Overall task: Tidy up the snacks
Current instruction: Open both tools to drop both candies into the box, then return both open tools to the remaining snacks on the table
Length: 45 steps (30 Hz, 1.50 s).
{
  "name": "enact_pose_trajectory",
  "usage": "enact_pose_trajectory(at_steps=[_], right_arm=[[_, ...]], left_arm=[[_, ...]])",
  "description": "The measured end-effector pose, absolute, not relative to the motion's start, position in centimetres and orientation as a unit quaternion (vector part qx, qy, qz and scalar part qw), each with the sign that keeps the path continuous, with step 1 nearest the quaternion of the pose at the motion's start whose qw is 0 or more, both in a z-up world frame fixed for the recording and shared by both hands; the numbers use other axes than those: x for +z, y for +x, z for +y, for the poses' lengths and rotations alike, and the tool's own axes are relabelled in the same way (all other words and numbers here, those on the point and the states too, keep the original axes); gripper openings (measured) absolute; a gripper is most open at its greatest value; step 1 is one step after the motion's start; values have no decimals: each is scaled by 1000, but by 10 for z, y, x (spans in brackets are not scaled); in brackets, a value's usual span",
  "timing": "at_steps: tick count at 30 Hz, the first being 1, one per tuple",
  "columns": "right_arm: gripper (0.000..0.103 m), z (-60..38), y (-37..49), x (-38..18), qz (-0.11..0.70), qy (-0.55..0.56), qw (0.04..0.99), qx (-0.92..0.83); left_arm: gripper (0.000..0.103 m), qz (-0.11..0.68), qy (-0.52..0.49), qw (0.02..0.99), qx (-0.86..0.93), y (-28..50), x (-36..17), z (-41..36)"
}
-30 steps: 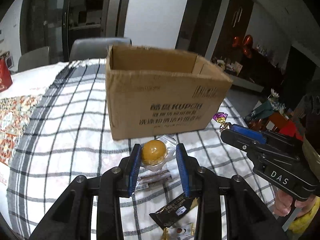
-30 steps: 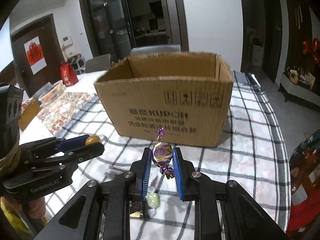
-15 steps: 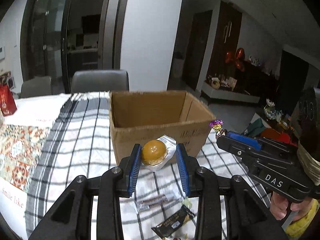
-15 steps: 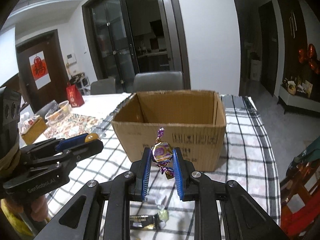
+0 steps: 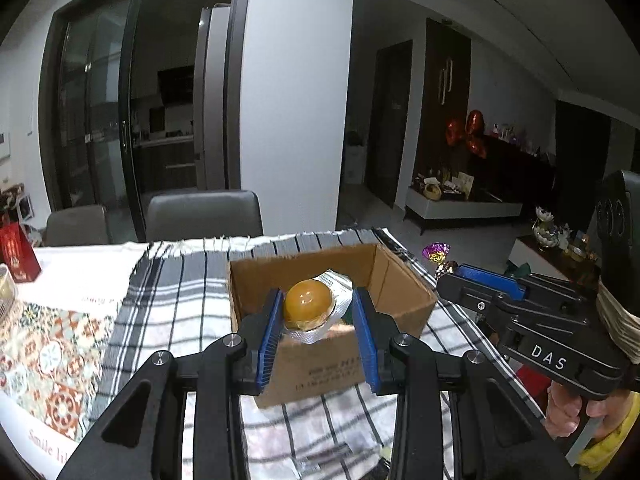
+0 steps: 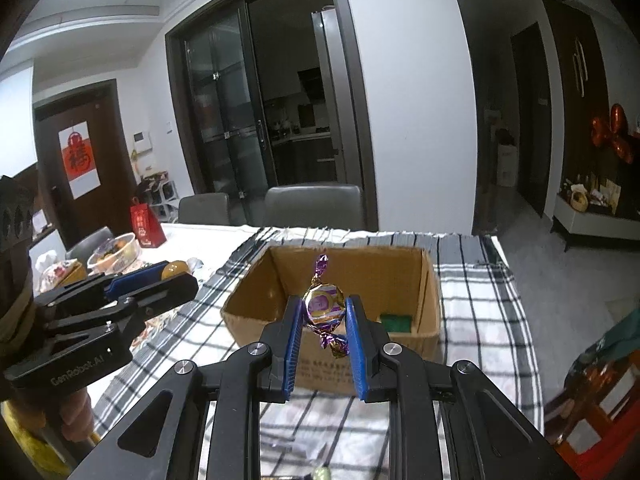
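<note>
Loose wrappers (image 5: 320,458) on the desk (image 5: 180,304) are cut off below; the green packet (image 6: 396,322) is partly hidden by the cardboard box (image 6: 320,368).

Checked tablecloth (image 5: 172,300) on table: cardboard box (image 5: 400,296), red bag (image 5: 16,252), possibly wrappers.

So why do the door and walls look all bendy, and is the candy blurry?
Both wrist views use fisheye lenses, so straight frames curve and corners go black. In the right wrist view the purple candy looks sharp; the ceiling light glares white. In the left wrist view the orange snack shows small shiny spots.
</note>
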State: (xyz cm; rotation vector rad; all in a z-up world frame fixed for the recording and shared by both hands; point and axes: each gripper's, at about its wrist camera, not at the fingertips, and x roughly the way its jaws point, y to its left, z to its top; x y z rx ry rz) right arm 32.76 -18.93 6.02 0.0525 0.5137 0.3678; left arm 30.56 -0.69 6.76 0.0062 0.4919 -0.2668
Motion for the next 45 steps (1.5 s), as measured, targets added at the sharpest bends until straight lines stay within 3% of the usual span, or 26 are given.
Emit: enact_pose_trajectory(at_steps=[22, 25, 45], right_arm=[[24, -191, 406, 52, 286, 7, 947, 147], [34, -190, 409, 51, 289, 3, 947, 139], [35, -190, 337, 53, 274, 14, 948, 159]], left_arm=[[36, 292, 29, 947, -131, 402, 56, -17], [54, 301, 26, 944, -130, 407, 54, -16], [57, 240, 65, 959, -138, 320, 69, -8]])
